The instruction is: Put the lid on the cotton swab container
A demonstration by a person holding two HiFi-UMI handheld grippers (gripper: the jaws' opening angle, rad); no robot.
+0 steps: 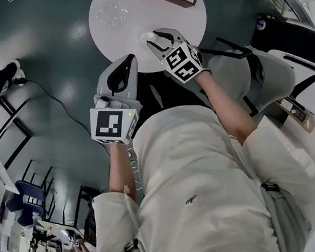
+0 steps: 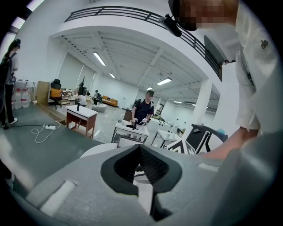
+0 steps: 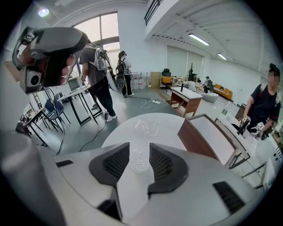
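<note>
1. I am looking down on a round white table [image 1: 189, 22] in a big open office hall; it is carrying the cotton swab container [image 3: 139, 162], a clear glinting piece [image 3: 147, 126] that I am taking for the lid, and a brown tray [image 3: 194, 141].
2. The right gripper [image 3: 139, 144] is standing with its jaws apart and holding nothing; the container is sitting just beyond its tips, framed between the pads but not pressed by them; the swab heads are showing, so I am judging it uncapped.
3. The lid is lying further out, ahead of the right gripper and well apart from the container; the tray is lying off to that gripper's right.
4. The left gripper [image 2: 139, 145] is showing its jaw tips together with nothing between them; it is hovering at the near edge of the table.
5. What I am worrying about:
   - the light container tipping or sliding if an open jaw is clipping it on the way to the lid; swabs would be spilling;
   - the clear lid being hard to read against the white top, so a pinch may be missing or flicking it away;
   - nothing bracing the container, so pressing the lid on may be pushing it aside.
</note>
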